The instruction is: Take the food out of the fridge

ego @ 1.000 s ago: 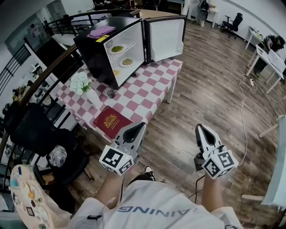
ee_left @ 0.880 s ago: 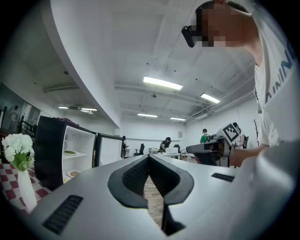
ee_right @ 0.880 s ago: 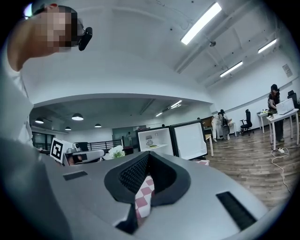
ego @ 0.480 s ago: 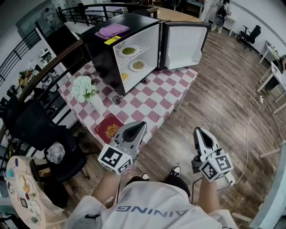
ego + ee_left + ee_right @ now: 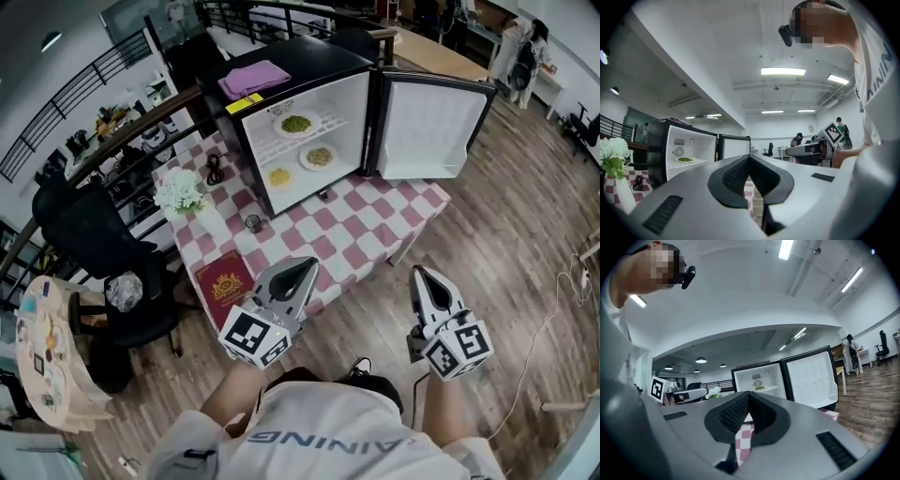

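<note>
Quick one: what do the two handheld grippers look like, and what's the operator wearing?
Left gripper and right gripper: pale grey tapered shells, black ribbed pads. Each carries a white cube with black square markers. Operator wears a white shirt with grey lettering.

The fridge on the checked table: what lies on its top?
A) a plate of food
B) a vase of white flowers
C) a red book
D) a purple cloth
D: in the head view a folded purple cloth lies on the black top of the fridge.
</note>
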Demonstrator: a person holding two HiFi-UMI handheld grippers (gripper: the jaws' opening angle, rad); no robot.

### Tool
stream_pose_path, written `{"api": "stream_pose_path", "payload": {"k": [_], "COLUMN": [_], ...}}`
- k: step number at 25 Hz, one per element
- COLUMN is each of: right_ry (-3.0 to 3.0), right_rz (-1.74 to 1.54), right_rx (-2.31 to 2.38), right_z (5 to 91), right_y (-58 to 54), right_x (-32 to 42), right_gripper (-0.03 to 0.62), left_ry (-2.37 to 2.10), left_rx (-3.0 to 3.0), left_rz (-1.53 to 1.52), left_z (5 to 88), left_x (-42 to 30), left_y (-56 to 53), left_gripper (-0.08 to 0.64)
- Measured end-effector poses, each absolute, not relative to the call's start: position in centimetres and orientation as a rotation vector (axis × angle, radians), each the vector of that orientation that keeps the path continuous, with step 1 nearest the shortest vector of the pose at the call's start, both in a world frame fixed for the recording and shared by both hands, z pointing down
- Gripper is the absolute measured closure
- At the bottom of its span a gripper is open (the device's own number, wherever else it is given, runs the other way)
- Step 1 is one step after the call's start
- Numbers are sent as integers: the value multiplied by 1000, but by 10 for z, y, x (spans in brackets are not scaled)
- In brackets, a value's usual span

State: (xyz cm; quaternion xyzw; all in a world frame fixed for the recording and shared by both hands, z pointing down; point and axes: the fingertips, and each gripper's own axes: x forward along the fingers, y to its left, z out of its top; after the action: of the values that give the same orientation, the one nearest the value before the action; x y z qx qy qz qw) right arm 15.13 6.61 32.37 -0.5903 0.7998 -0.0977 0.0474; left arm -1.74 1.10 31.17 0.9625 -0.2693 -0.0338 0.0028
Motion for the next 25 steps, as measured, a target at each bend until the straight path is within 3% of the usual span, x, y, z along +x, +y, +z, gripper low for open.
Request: {"api": "stream_pose_path", "payload": {"k": [11,25], "right_ry": [2603,2719], "right_rz": [-358,-359], "right_rx": [-1566,-1460], "right_z": [329,326], "right_y": [-11,-130], "right_x": [196,114], "right_gripper": [573,573], "left_ry": [-1160,-1313], "left_rx": [2931,2871], "left_rz": [-46,-93], "left_z": [308,314], "left_x": [8,-71], "left_y": [-24,-120], "left_gripper": [551,551]}}
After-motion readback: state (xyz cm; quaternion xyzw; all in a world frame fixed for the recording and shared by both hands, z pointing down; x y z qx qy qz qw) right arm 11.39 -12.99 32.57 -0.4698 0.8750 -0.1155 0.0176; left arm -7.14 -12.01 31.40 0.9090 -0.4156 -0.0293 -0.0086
